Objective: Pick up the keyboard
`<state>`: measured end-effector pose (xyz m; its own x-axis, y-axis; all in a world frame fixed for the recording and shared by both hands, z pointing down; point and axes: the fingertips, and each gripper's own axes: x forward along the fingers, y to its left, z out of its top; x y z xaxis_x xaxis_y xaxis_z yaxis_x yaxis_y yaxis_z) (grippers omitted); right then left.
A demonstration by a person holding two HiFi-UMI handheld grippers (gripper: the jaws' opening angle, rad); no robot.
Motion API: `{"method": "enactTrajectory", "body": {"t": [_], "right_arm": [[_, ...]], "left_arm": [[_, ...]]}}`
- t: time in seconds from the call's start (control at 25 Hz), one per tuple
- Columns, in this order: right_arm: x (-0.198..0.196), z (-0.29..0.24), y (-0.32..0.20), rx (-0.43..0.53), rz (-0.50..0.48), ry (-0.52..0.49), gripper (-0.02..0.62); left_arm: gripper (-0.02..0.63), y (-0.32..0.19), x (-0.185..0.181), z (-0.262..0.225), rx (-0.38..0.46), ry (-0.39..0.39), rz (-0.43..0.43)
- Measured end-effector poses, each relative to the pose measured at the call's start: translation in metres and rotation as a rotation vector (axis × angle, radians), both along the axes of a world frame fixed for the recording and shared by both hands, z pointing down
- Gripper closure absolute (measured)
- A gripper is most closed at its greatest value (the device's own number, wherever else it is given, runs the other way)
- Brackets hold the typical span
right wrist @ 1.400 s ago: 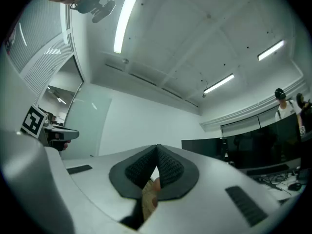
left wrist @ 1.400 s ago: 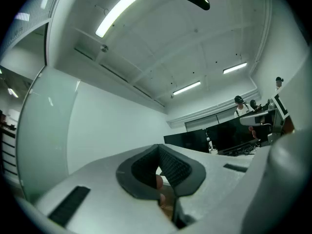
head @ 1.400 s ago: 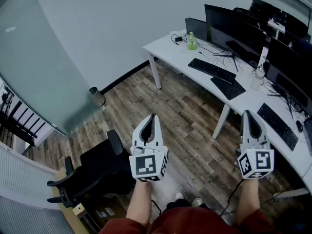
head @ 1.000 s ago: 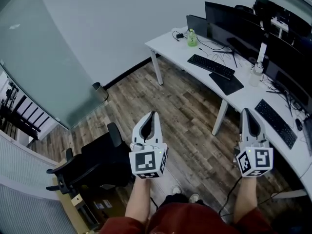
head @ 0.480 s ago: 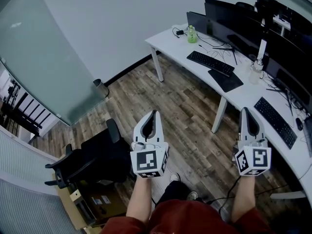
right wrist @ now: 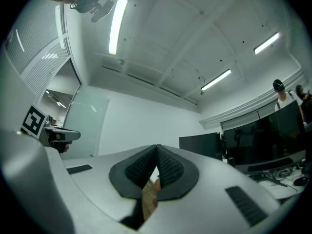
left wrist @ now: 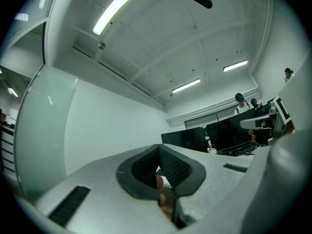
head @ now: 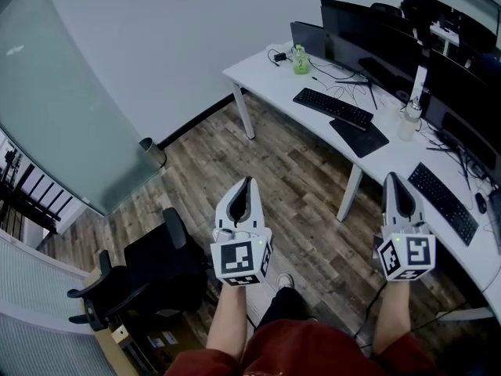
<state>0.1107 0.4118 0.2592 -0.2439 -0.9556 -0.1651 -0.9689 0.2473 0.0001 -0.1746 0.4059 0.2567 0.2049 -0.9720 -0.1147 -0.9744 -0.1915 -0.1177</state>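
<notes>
In the head view two black keyboards lie on the long white desk [head: 270, 77]: one keyboard [head: 333, 107] towards the far end and a nearer keyboard [head: 444, 203] at the right. My left gripper [head: 248, 182] hangs shut and empty over the wood floor, well short of the desk. My right gripper [head: 391, 177] is also shut and empty, beside the desk's front edge, left of the nearer keyboard. Both point roughly level. In the left gripper view the left gripper [left wrist: 158, 150] has its tips together; in the right gripper view the right gripper [right wrist: 156, 149] is likewise closed on nothing.
Black monitors [head: 368, 34] line the back of the desk, with a green bottle [head: 299, 59], a black mouse pad [head: 358, 137] and a clear bottle [head: 406, 124]. A black office chair [head: 137, 276] stands at lower left. A small bin [head: 152, 152] stands by the frosted glass wall [head: 63, 100].
Both grippers stay shut and side by side. The view has shifted a little: desk and chair slid slightly left in the frame, and the grippers sit a touch lower over the floor.
</notes>
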Motion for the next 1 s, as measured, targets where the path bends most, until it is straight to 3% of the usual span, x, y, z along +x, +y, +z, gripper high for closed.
{"method": "enactTrajectory", "body": {"t": [0.24, 1.0], "right_arm": [[-0.015, -0.005, -0.057, 0.004, 0.030, 0.019, 0.598], [-0.114, 0.010, -0.227, -0.065, 0.050, 0.071, 0.598]], "left_arm": [[0.600, -0.067, -0.017, 0.002, -0.007, 0.012, 0.031], [0.600, -0.242, -0.124, 0.022, -0.062, 0.043, 0.042]]}}
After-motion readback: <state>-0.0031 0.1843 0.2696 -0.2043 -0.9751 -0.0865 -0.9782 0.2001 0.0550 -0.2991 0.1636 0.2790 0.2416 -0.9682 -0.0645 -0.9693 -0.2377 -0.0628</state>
